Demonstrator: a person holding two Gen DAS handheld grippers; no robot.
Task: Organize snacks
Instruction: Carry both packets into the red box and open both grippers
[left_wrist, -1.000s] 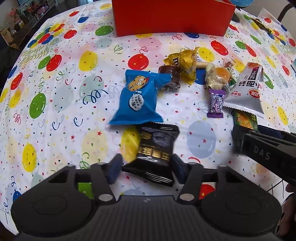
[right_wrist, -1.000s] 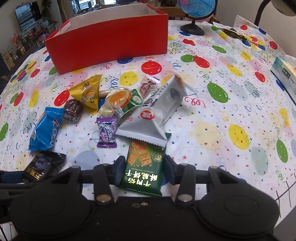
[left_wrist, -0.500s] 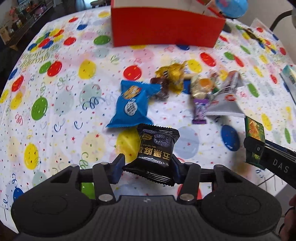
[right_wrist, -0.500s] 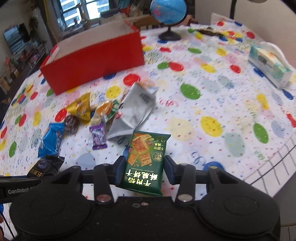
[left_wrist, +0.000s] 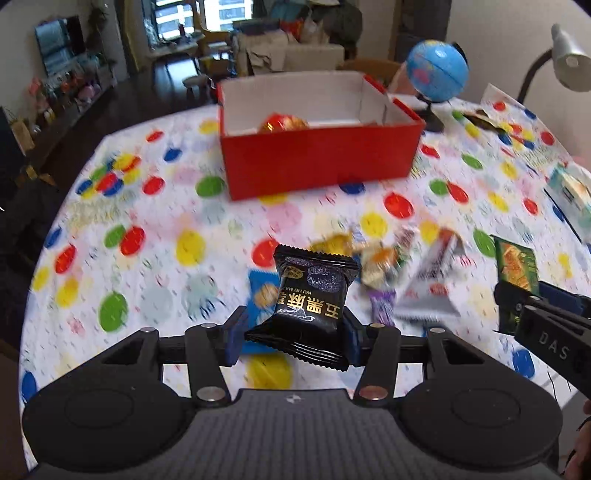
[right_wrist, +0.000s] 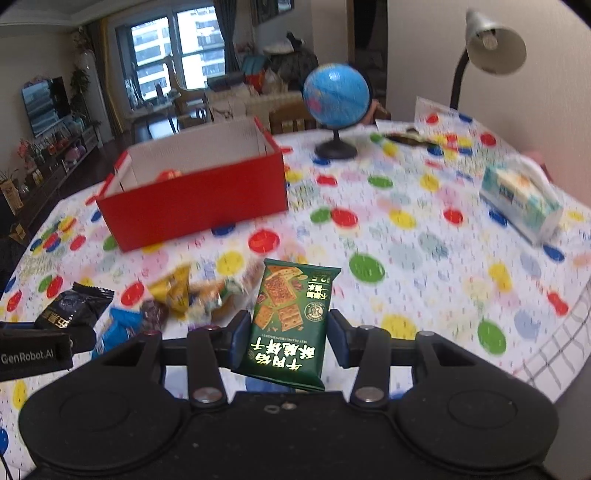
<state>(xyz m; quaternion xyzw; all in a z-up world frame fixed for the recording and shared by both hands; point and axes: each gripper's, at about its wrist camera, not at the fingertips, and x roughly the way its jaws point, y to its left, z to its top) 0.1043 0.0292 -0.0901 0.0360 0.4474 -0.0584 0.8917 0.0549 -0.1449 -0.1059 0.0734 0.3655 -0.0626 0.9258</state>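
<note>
- Black snack packet (left_wrist: 312, 299) is clamped between the left gripper (left_wrist: 291, 332) pads, held above the bench (left_wrist: 155, 258).
- Green cracker packet (right_wrist: 288, 325) is pinched in the right gripper (right_wrist: 284, 343).
- Red box (left_wrist: 321, 162) stands open beyond, one orange-red snack (left_wrist: 284, 123) inside.
- Loose snacks (left_wrist: 388, 266) lie clustered between the box and both grippers.

Soft daylight from the window (right_wrist: 173, 55) — no hard shadows. Fisheye bending darkens the corners; motion blur smears the tablecloth (right_wrist: 406, 258), while nearby packets stay fairly sharp.
</note>
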